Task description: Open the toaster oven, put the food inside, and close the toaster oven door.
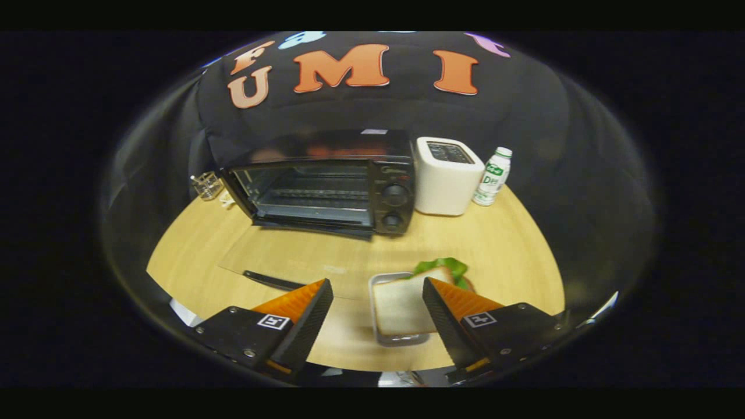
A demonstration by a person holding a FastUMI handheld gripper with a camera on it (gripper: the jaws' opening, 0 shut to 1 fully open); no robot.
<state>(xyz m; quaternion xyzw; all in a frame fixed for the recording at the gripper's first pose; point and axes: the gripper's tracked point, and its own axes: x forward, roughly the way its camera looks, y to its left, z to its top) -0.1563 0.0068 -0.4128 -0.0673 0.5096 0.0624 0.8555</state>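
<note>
The gripper (pixel 378 297) hung with its fingers spread wide and grasping nothing, above a metal tray (pixel 375 302) on the wooden table (pixel 291 256); the tray carried a sandwich (pixel 401 305) of white bread with lettuce (pixel 445 267), lying between the fingertips and nearer the right one. Beyond them the black toaster oven (pixel 326 183) stood with its door (pixel 314 224) folded down open, a white toaster (pixel 447 174) and a small bottle (pixel 492 176) to its right, a clear glass (pixel 208 186) to its left.

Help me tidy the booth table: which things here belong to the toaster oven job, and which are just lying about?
For the job: toaster oven, door down; sandwich on its tray; gripper, open over it.
Lying about: white toaster, bottle, glass, dark utensil.
</note>
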